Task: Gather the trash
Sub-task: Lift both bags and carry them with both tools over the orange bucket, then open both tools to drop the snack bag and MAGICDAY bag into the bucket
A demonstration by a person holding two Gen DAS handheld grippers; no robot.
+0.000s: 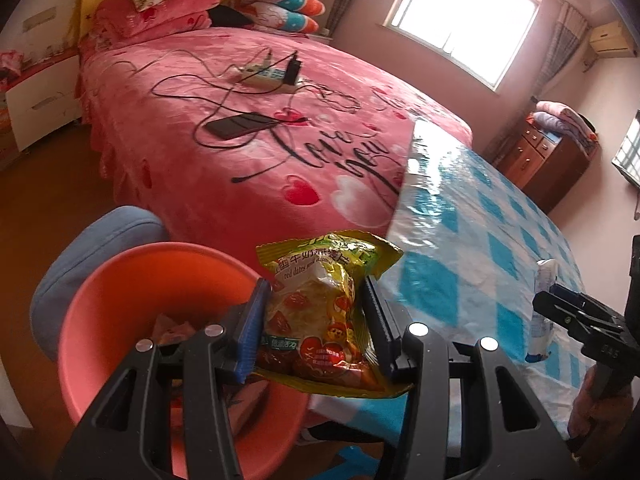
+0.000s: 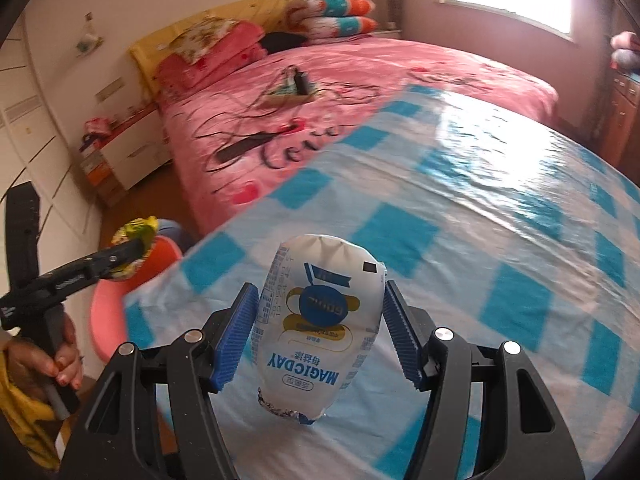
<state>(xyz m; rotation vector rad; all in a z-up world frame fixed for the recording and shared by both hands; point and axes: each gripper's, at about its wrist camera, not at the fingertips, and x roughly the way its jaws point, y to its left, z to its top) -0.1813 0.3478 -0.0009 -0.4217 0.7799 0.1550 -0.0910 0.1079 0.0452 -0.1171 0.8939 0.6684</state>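
Gripping a yellow snack bag [image 1: 316, 316] at lower centre of the left wrist view, the left gripper [image 1: 316, 320] has its jaws part closed, both pads pressing the crinkled sides. Just left of and below it sits the orange bin [image 1: 120, 300], with some wrappers already inside. The bag hangs at the bin's right rim rather than over its middle, so I judge that letting go now could drop it against the rim or onto the floor; the bulging foil could also slide out of the pads if the grip loosens.

At lower centre of the right wrist view, the right gripper [image 2: 320, 320] has its jaws about half open, clamped on a white pouch [image 2: 320, 320] that stands upright between the pads over the desk [image 2: 500, 240], with its blue-and-white checked cover. That pouch is well apart from the bin, seen at the left edge of this view, so it has a longer carry, and a swing across could knock the left gripper.

Beyond the desk lies the pink bed [image 1: 240, 120], with 1 phone [image 1: 240, 124] and cables on it.
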